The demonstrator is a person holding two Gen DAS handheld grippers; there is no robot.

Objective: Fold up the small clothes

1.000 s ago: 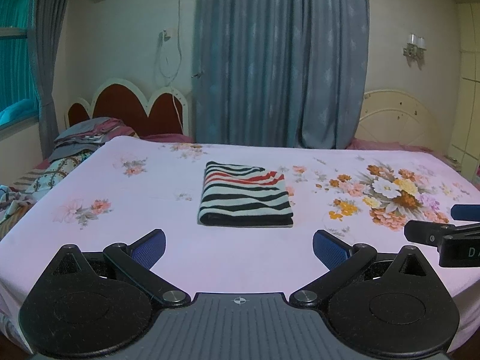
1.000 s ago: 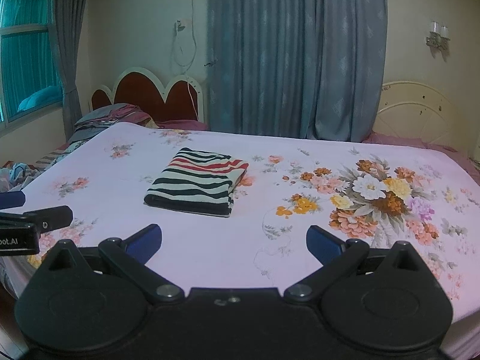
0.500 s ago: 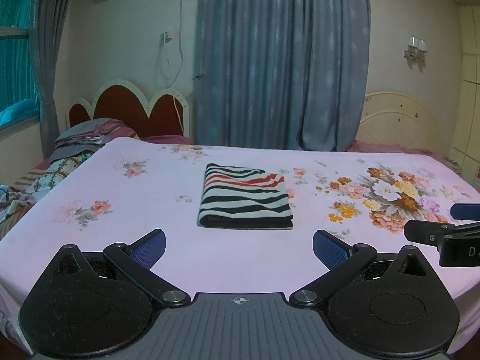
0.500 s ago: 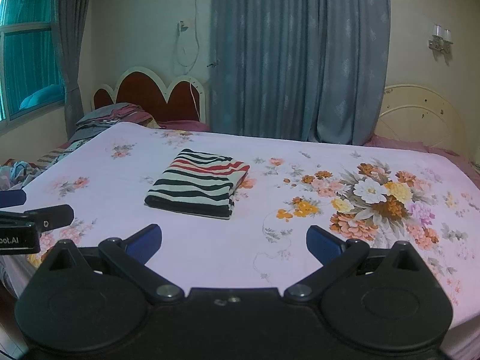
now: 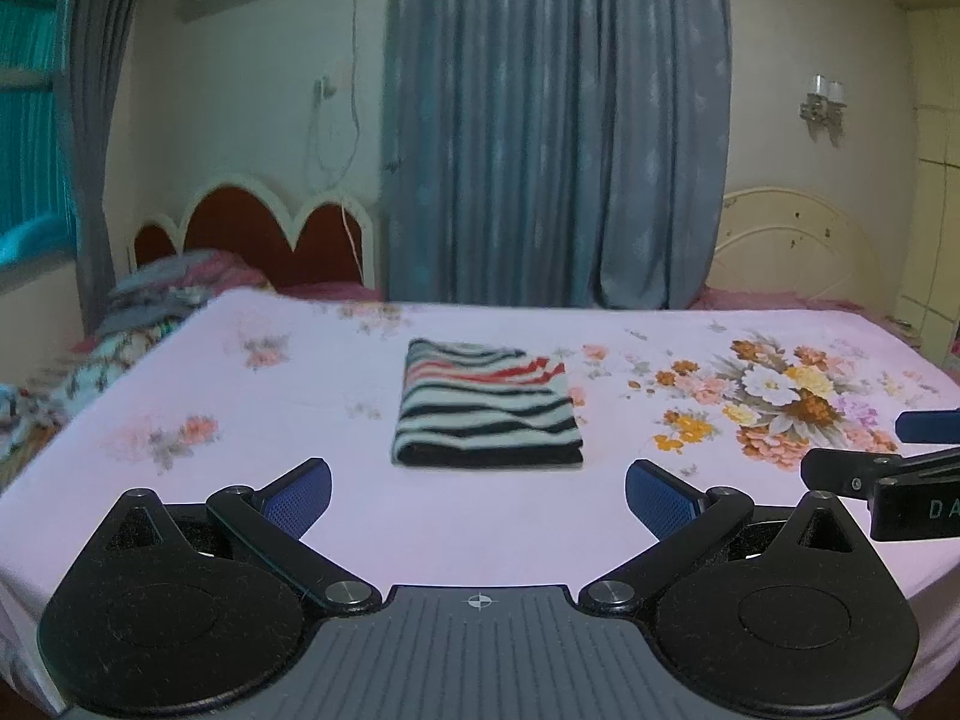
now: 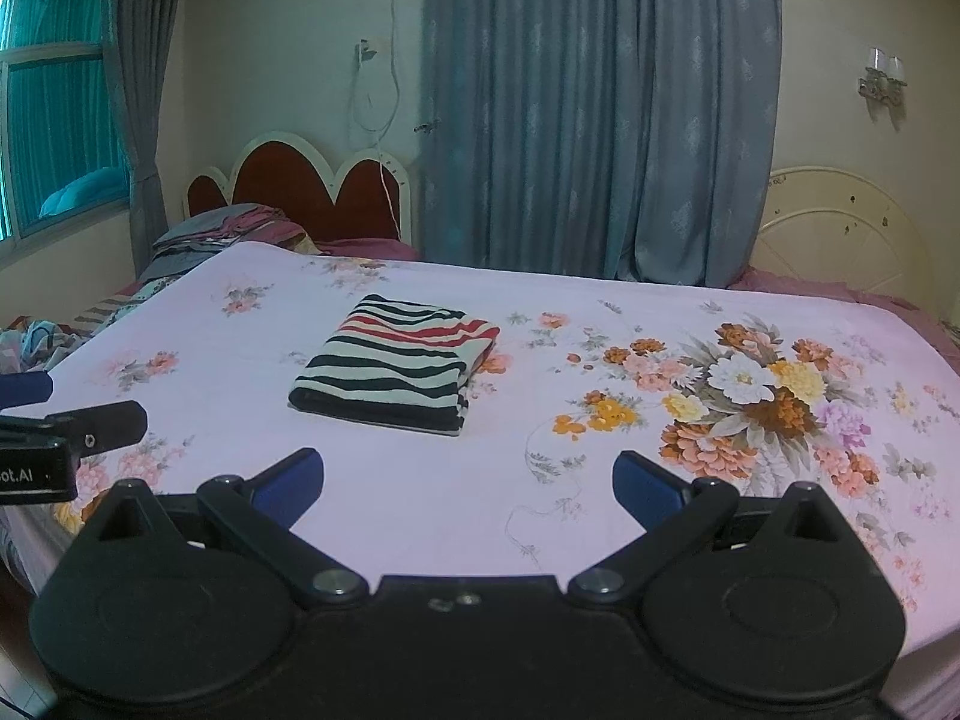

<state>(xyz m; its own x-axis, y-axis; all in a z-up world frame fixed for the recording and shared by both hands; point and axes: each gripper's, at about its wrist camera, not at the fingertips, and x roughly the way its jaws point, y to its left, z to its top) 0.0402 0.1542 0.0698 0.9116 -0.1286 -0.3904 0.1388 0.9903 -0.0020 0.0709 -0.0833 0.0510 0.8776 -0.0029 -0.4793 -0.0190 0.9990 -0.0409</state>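
A striped black, white and red garment (image 5: 487, 405) lies folded into a neat rectangle on the pink floral bedsheet (image 5: 360, 504); it also shows in the right wrist view (image 6: 396, 363). My left gripper (image 5: 478, 495) is open and empty, held back over the near edge of the bed, apart from the garment. My right gripper (image 6: 468, 483) is open and empty, to the right of the left one and equally far back. Each gripper shows at the edge of the other's view.
A pile of bedding and pillows (image 6: 228, 228) lies at the far left by the red headboard (image 6: 300, 186). Grey curtains (image 6: 600, 108) hang behind the bed. A cream headboard (image 6: 840, 228) stands at the far right. The bed's near edge runs below the grippers.
Both grippers have risen and tilted slightly, so the bed sits lower in view. The garment has not moved. Both stay open.
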